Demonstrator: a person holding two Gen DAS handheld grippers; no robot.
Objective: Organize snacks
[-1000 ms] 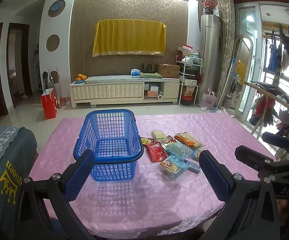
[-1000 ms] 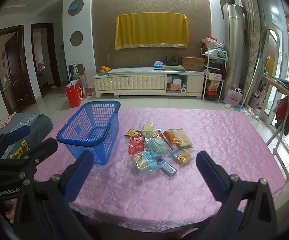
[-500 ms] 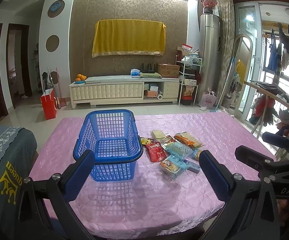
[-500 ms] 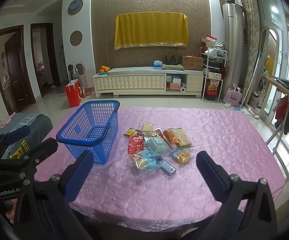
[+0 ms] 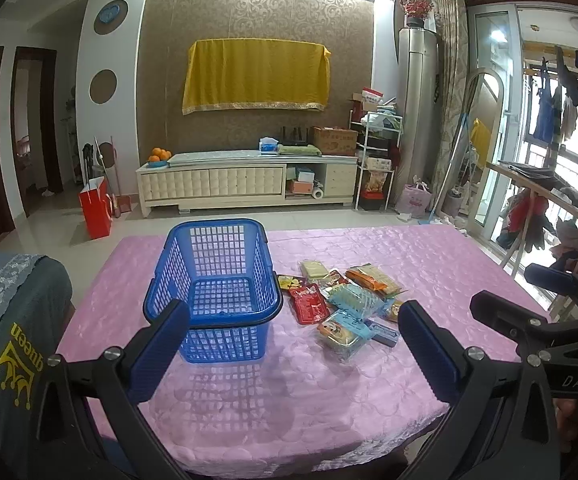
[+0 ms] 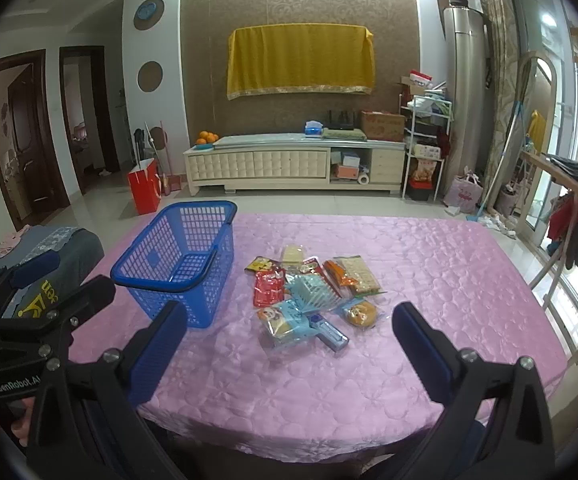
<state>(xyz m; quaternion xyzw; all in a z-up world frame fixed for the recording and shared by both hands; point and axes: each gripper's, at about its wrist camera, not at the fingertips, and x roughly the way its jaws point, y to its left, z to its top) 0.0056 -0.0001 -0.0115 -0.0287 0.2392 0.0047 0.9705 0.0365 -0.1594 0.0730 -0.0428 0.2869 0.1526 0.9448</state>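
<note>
Pink table [image 6: 429, 280] | snacks [image 6: 309, 300] ahead of both gripper [image 6: 289, 344] pairs | spread

The blue basket [image 6: 181, 264] is the one tall obstacle on the desk [image 6: 429, 280]. Just right of the basket lies the low heap of snack packets [image 6: 309, 296]. Nearer than the basket and far right of it, bare pink cloth leaves open passage.
</note>
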